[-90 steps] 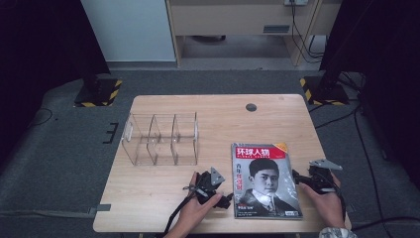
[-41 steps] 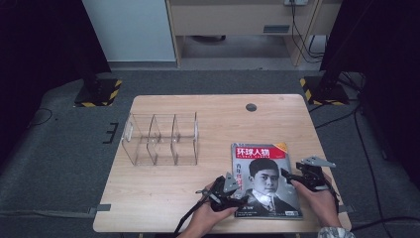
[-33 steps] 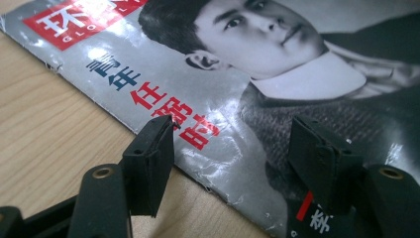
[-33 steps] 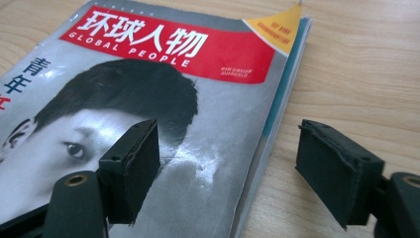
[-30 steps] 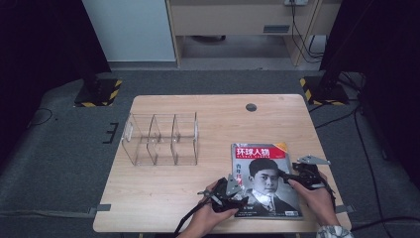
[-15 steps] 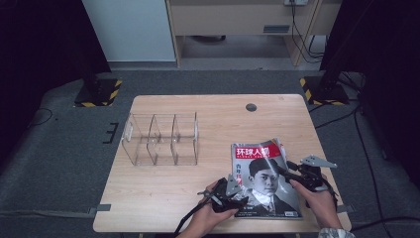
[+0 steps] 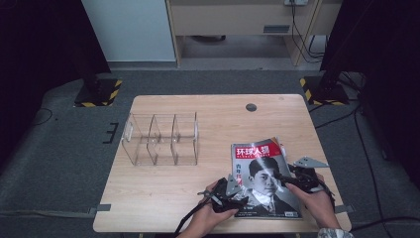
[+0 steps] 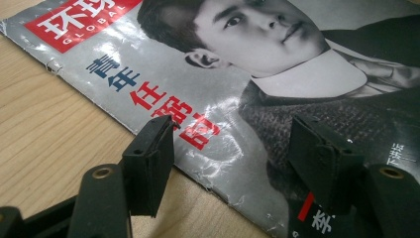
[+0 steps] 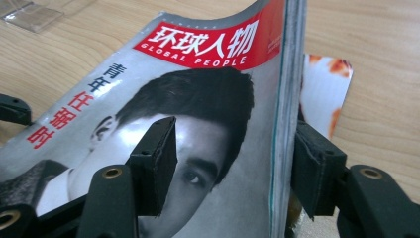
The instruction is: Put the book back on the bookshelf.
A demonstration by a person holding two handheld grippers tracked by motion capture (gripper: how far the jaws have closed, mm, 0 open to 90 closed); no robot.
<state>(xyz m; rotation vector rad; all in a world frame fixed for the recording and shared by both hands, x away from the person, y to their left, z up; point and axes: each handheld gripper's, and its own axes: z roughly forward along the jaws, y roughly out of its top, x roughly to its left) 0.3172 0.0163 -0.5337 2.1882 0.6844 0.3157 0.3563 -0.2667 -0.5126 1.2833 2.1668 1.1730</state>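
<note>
While pinning the glossy portrait-cover magazine (image 7: 265, 178) near its spine edge, left gripper (image 7: 233, 191) open, pressing down. Right gripper (image 7: 285, 177) at opposite edge, jaws just opened wider, straddling lifted pages without clamping.

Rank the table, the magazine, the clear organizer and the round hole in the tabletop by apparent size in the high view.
Largest to smallest:
1. table
2. magazine
3. clear organizer, close to the magazine, looks slightly smaller
4. round hole

Table (image 7: 198, 198) at frame centre. Divided rack (image 7: 161, 139) on its left half; magazine (image 7: 265, 181) at lower right, well apart from the rack. Left gripper (image 7: 236, 191) at the magazine's lower-left corner, right gripper (image 7: 286, 177) at its right edge. Round hole (image 7: 251, 107) near the table's upper edge.
</note>
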